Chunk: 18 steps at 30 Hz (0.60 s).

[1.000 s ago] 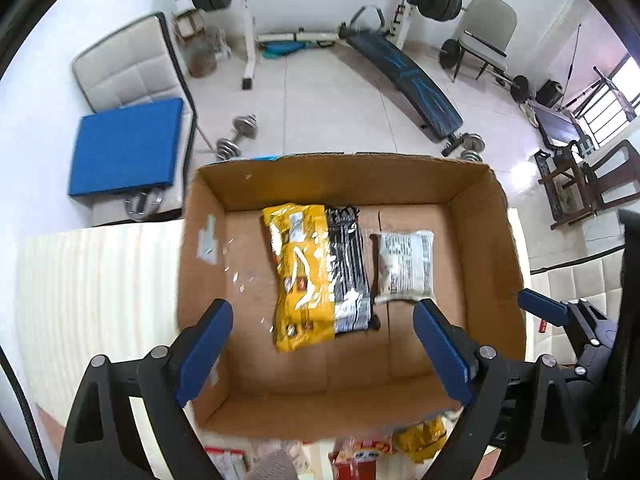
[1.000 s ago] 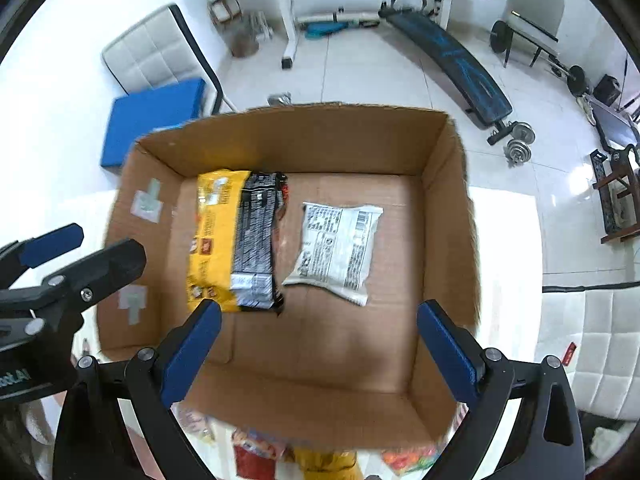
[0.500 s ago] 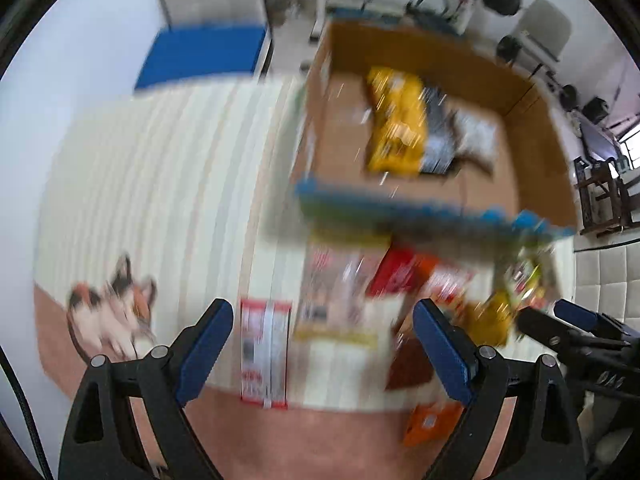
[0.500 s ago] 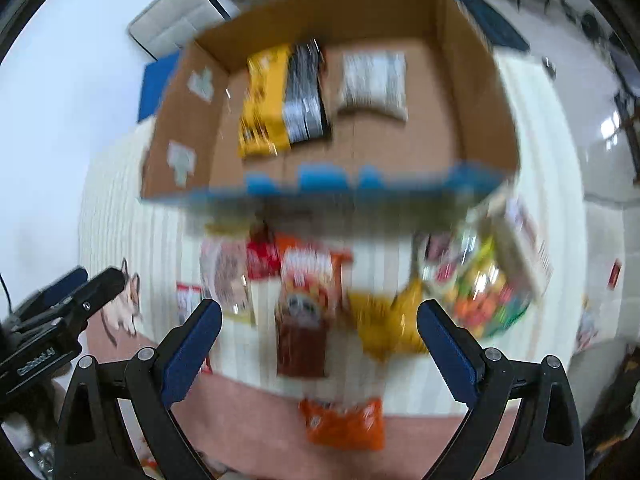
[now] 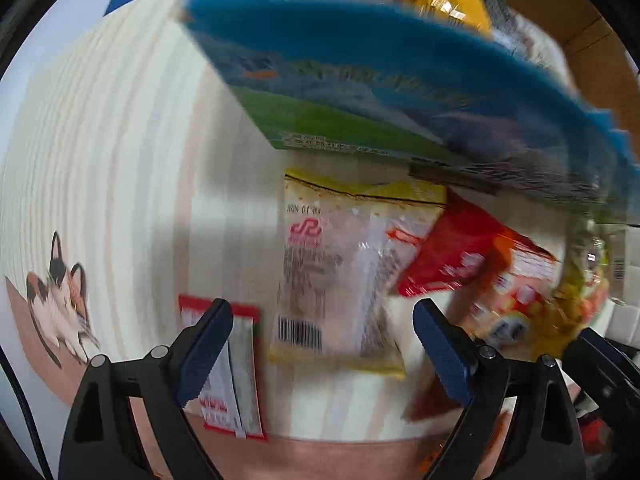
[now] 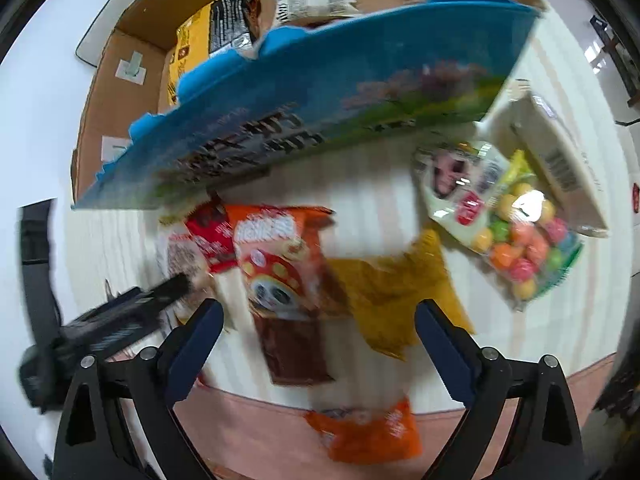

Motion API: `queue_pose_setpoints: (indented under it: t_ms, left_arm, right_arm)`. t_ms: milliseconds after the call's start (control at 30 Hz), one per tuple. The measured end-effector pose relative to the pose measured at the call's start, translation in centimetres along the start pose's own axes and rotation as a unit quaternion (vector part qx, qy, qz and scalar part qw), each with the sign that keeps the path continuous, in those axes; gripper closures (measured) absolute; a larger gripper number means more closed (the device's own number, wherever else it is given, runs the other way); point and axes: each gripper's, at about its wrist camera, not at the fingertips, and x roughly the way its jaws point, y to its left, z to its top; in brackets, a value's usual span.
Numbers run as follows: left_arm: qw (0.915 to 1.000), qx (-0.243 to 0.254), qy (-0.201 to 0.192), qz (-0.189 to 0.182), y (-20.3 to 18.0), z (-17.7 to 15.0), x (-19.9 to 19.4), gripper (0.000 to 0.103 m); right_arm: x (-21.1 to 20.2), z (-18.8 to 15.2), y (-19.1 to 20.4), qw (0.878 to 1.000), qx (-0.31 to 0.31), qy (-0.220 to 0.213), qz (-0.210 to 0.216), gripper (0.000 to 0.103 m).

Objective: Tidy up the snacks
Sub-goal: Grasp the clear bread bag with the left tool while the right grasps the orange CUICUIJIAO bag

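Left tongs (image 5: 322, 344) stand wide, empty, above a pale snack packet (image 5: 340, 276) on the bench (image 5: 120, 160); right tongs (image 6: 318, 340) wide, empty, jaws closing, over an orange-and-brown packet (image 6: 288, 288); cardboard box (image 6: 120, 92) beyond holds three packets.

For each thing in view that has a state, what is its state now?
Left tongs: open, holding nothing, over the clear packet.
Right tongs: closing, nothing held, above the orange-brown packet.
Cardboard box: open on top, packets inside.
Candy bag: lying flat on the mat, apparently sealed.
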Motion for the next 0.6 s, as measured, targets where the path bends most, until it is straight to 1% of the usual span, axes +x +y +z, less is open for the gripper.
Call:
queue_pose_setpoints:
  t_ms: [33,133,200,233,267,300,333,433,600]
  left_arm:
    - [1.0,0.001,0.004,0.002,0.0,0.3,0.6,0.011]
    - [0.9999,0.001,0.011,0.0,0.0,0.7,1.7,0.011]
    - [1.0,0.002,0.008,-0.001,0.0,0.8,1.9,0.011]
    - [1.0,0.003,0.007,-0.004,0.0,0.7,2.0,0.017]
    - [0.9999,0.004,0.006,-0.009,0.1,0.6,2.0,0.027]
    - [0.9998,0.004,0.008,-0.015,0.2,0.5,2.0,0.032]
    - [0.9997,0.002,0.011,-0.022,0.2,0.3,2.0,0.041]
    - [0.9998,0.002,0.008,-0.016,0.2,-0.3,1.7,0.048]
    - [0.9999,-0.005,0.008,-0.01,0.3,-1.8,1.8,0.049]
  right_arm:
    - [0.3,0.1,0.2,1.0,0.002,0.002,0.005,0.012]
    - [1.7,0.7,1.3,1.0,-0.001,0.01,0.005,0.019]
    - [2.7,1.0,1.7,1.0,0.001,0.018,0.002,0.022]
    - [3.1,1.1,2.0,1.0,0.0,0.021,-0.002,0.023]
    - [3.5,1.3,2.2,1.0,-0.003,0.024,-0.007,0.023]
    - [3.9,1.4,2.4,1.0,-0.006,0.026,-0.012,0.023]
    - [4.3,1.5,2.7,0.999,-0.009,0.028,-0.016,0.023]
    - [5.1,1.8,3.4,0.999,-0.013,0.033,-0.025,0.023]
    - [6.8,1.8,4.5,0.998,-0.012,0.039,-0.041,0.023]
